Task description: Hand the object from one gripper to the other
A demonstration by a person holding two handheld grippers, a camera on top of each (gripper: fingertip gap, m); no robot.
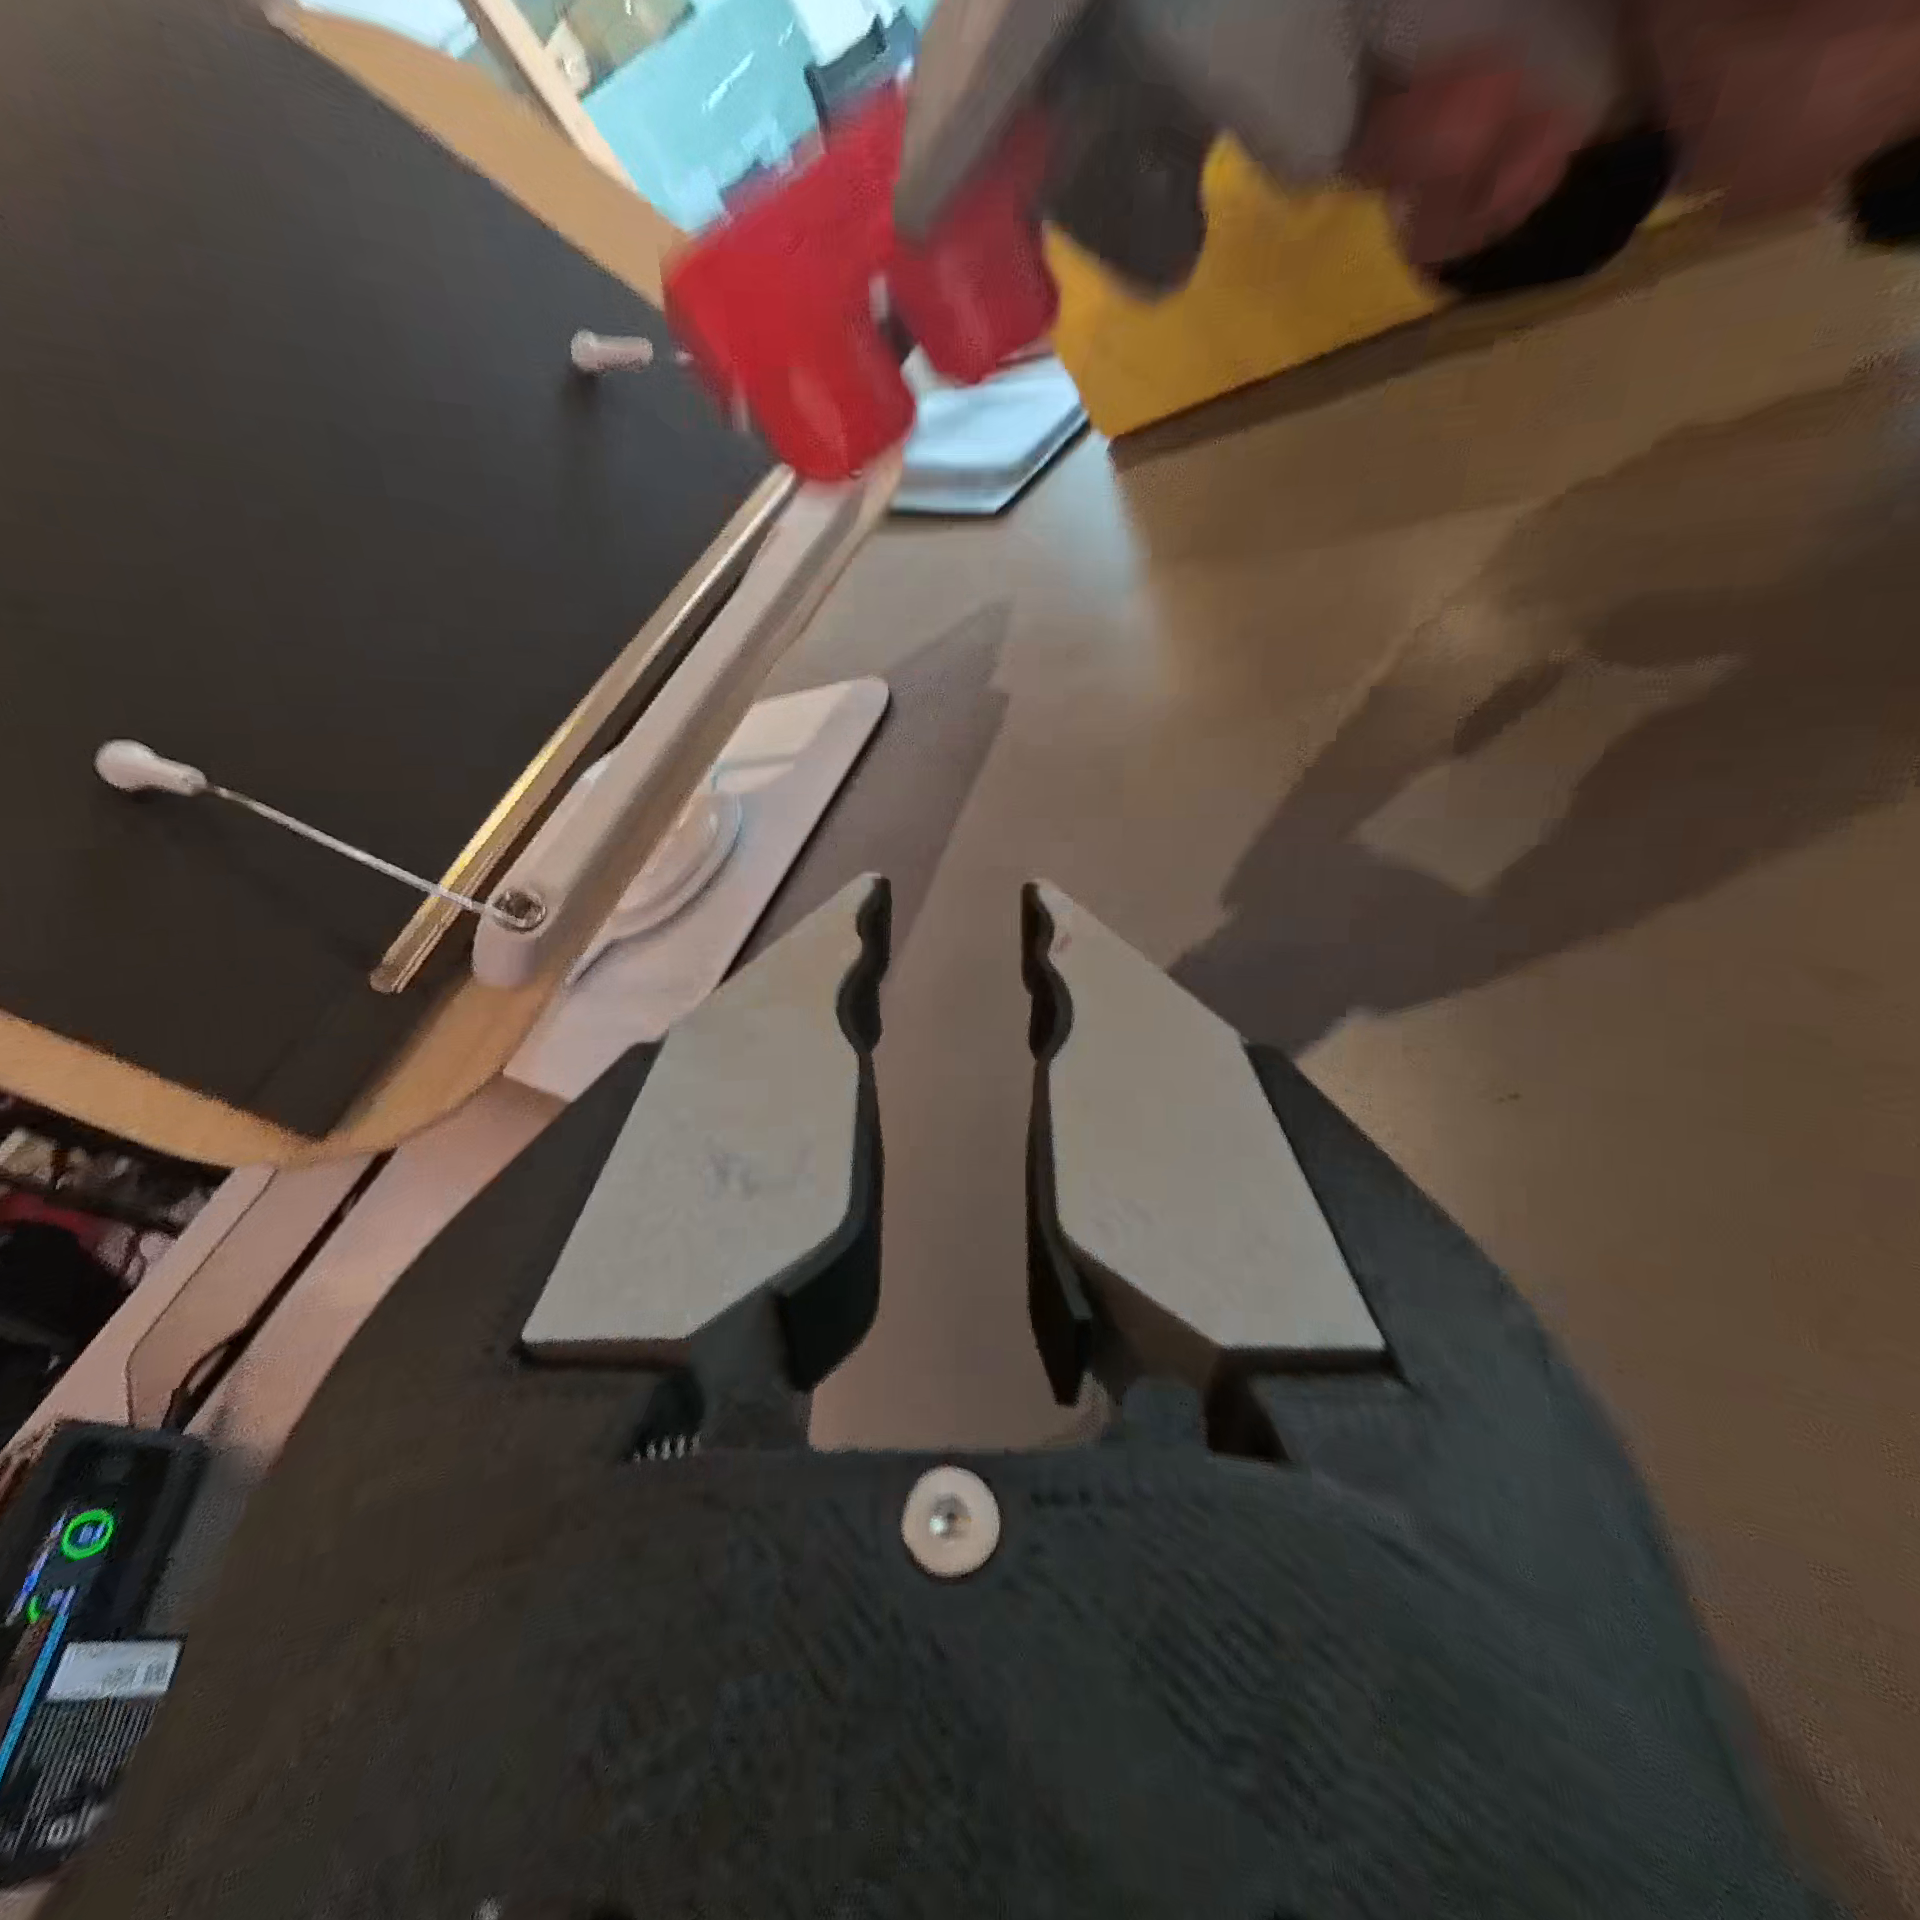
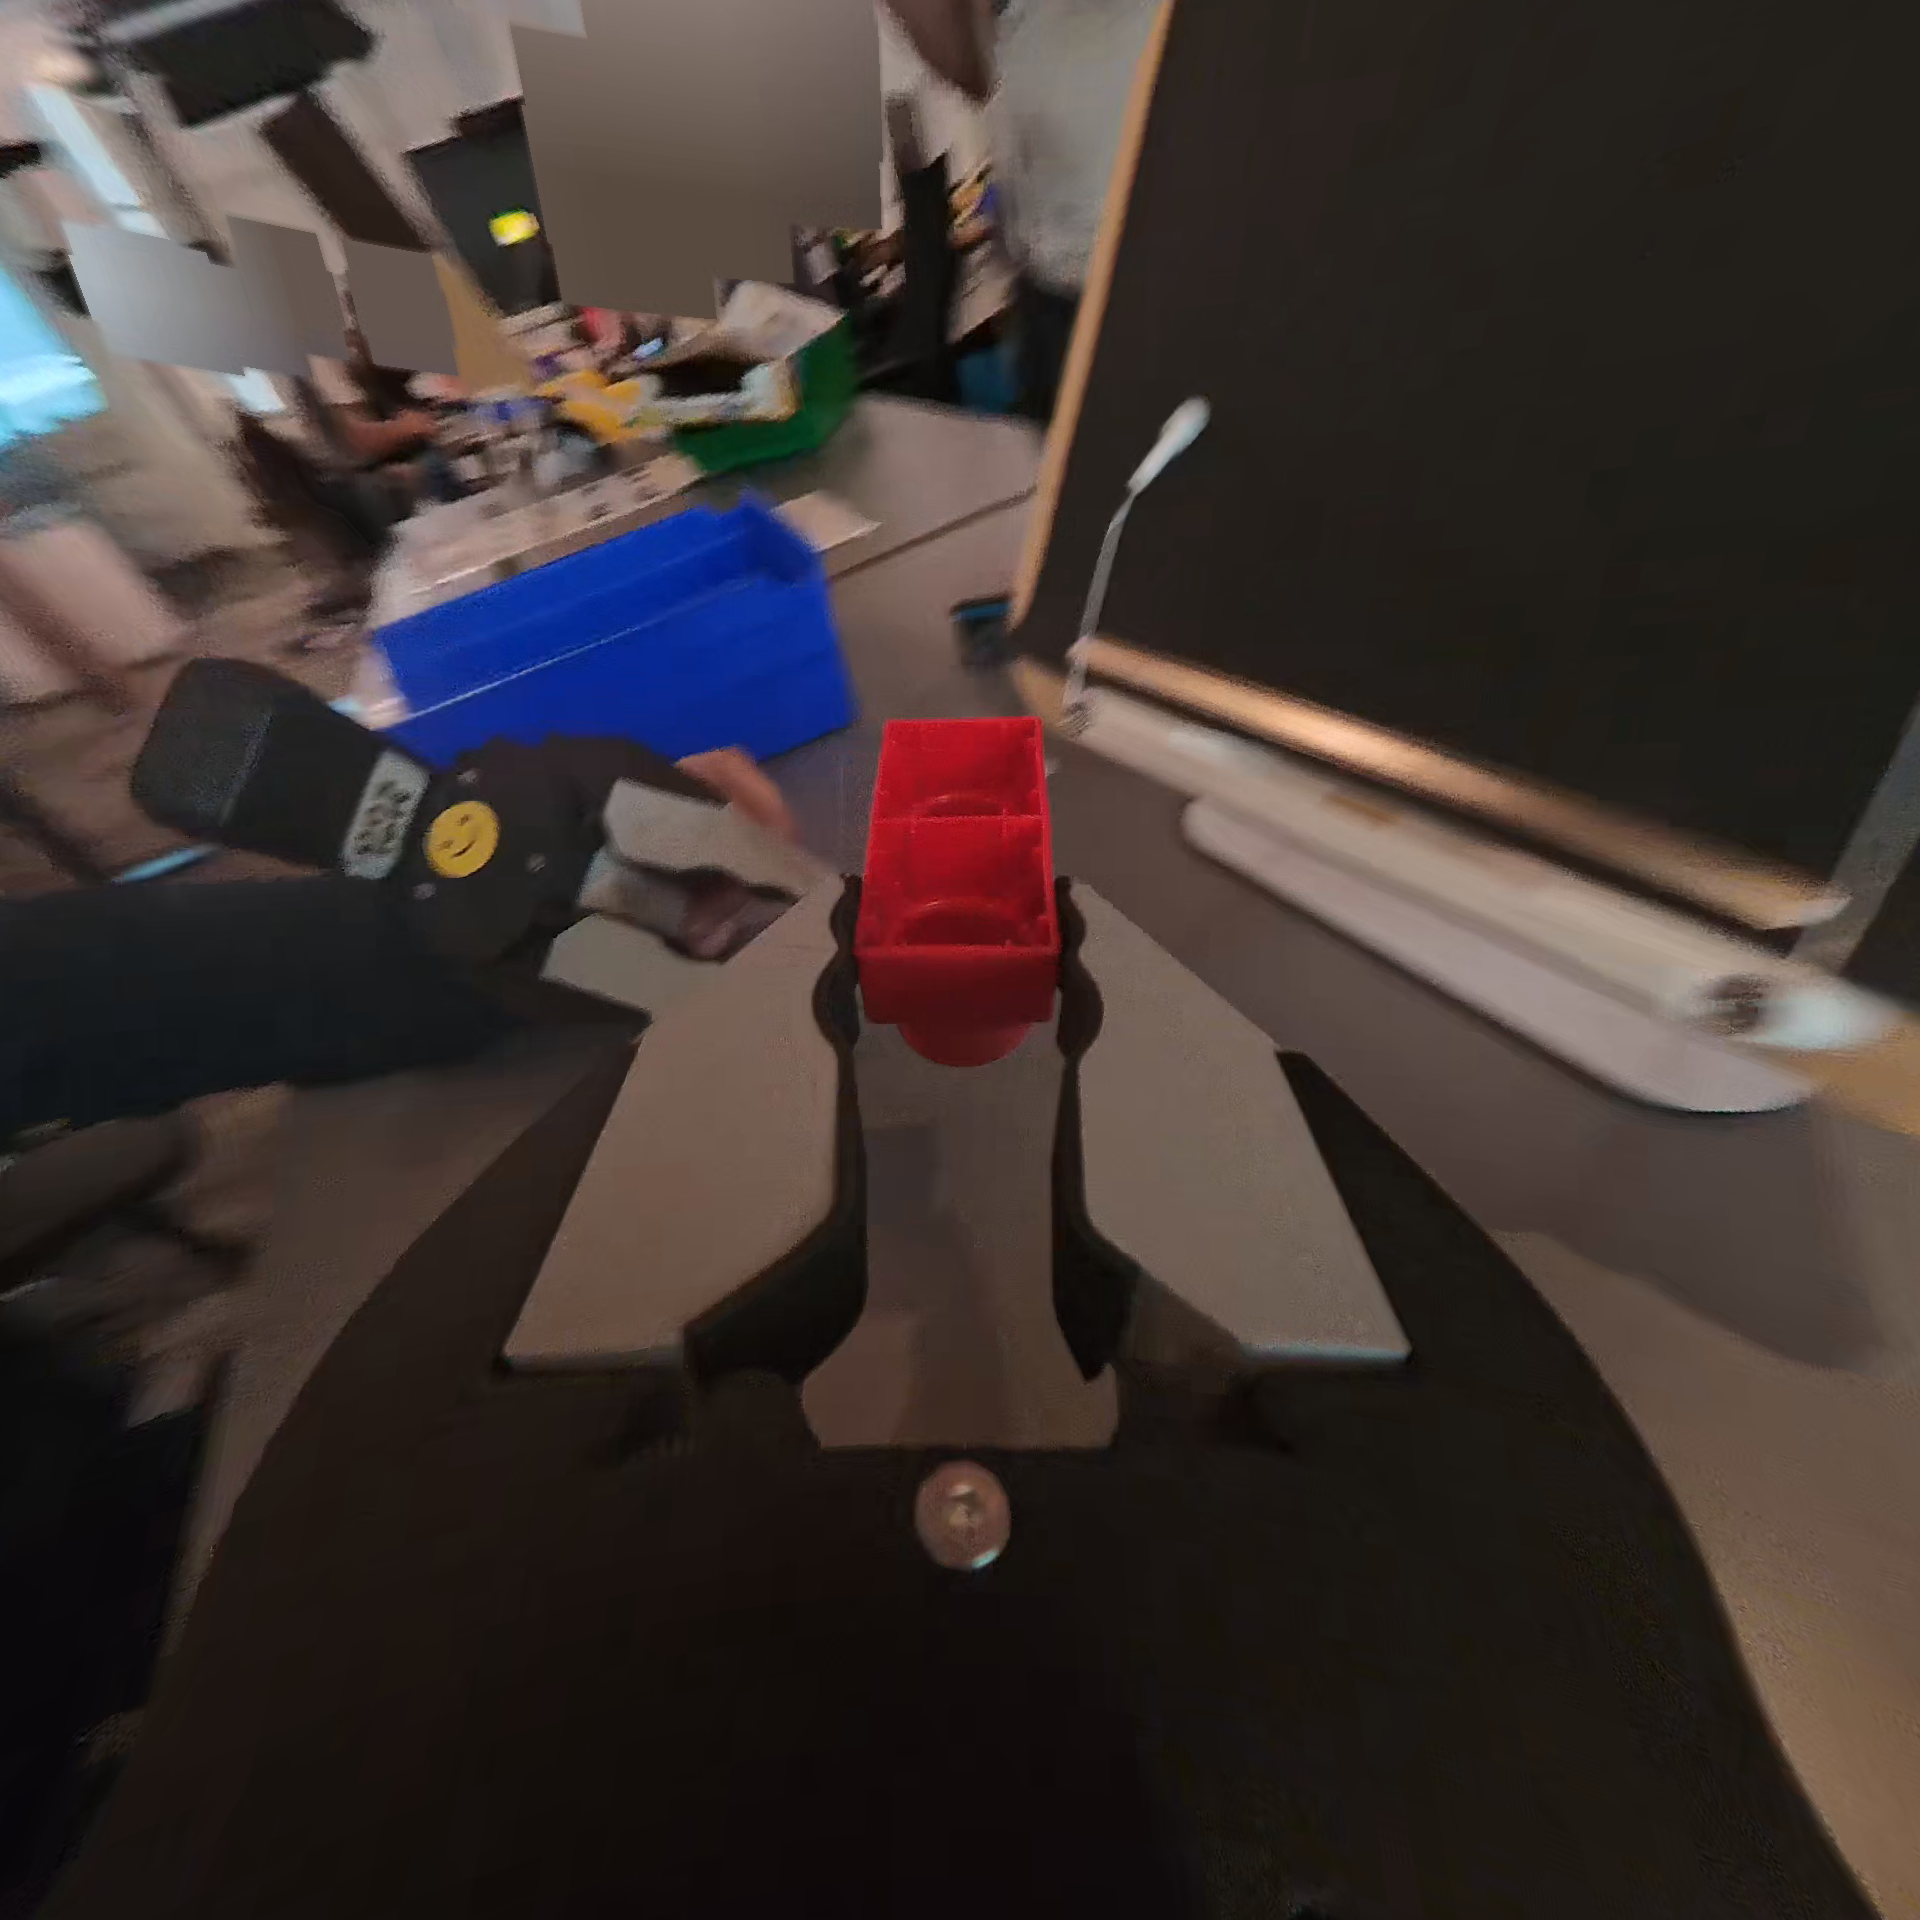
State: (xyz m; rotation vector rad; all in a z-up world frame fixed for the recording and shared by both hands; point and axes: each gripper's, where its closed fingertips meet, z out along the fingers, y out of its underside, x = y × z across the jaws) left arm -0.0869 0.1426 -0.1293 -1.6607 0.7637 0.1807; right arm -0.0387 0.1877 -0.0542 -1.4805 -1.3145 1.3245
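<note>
Red block (image 2: pixel 961 894), a hollow two-cell plastic brick, sits clamped between the tips of our right gripper (image 2: pixel 956 935), one pad pressing each long side wall. Its open underside faces the right wrist camera, and its long axis runs forward along the fingers, so the far cell projects free beyond the tips. A round stud shows below the near end.

Our left gripper (image 1: pixel 956 925) holds nothing; its jaws stand apart with a clear gap between them. In the left wrist view the block appears blurred, up and ahead and somewhat left of the left gripper's tips, well apart from them, with the right gripper's fingers above it. In the right wrist view the left gripper lies to the left of the block, near it but not touching.

We judge the handover not yet begun. The coming move turns on bringing the left jaws around the free far cell, since the near cell is occupied by the right pads.

Room is limited on one side: a dark board (image 1: pixel 312 468) with a pale edge stands close by on its white base (image 2: pixel 1455 935). A blue bin (image 2: pixel 623 644) lies beyond on the table (image 1: pixel 1455 727), and a yellow object (image 1: pixel 1268 301) sits behind the block. The open table surface gives the freer approach.
</note>
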